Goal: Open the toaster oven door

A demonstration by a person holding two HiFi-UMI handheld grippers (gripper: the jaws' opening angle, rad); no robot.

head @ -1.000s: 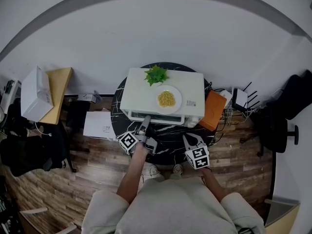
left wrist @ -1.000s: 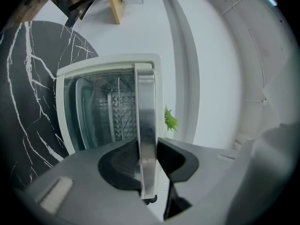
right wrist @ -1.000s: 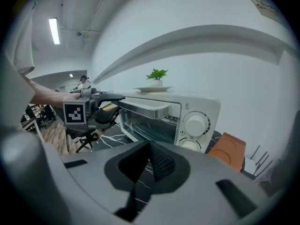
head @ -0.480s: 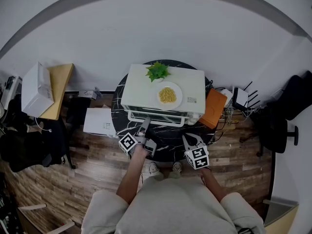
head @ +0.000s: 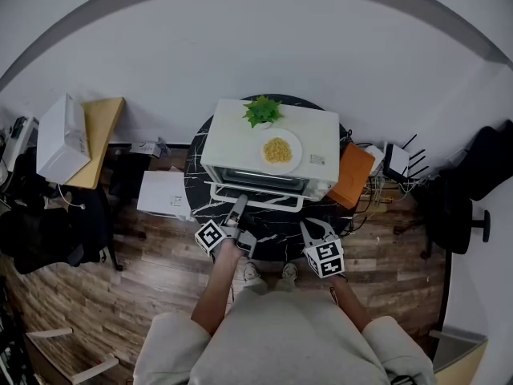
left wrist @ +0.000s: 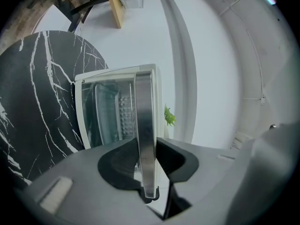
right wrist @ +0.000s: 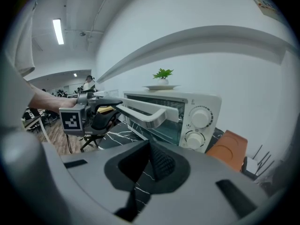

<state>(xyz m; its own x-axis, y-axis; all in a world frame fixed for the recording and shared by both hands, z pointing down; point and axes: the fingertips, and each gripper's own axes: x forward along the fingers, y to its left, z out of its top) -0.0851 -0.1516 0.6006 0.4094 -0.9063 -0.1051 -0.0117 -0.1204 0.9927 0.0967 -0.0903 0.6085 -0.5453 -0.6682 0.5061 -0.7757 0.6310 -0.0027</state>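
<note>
The fingers (left wrist: 174, 162) of the left gripper (left wrist: 147, 172) are clamped on the toaster oven's metal door handle (left wrist: 143, 111), which runs up the middle of the left gripper view with the glass door (left wrist: 105, 116) behind it. Only the right gripper view shows the door tilted partway out at its top, the two dials (right wrist: 200, 118), and the right gripper (right wrist: 152, 162) with its fingers pressed together on nothing. The head view places the white toaster oven (head: 228, 139) at frame centre on the round black marble table (head: 268, 235). A plate of yellow food (head: 277, 150) and a small plant (head: 263, 111) sit on top of it.
</note>
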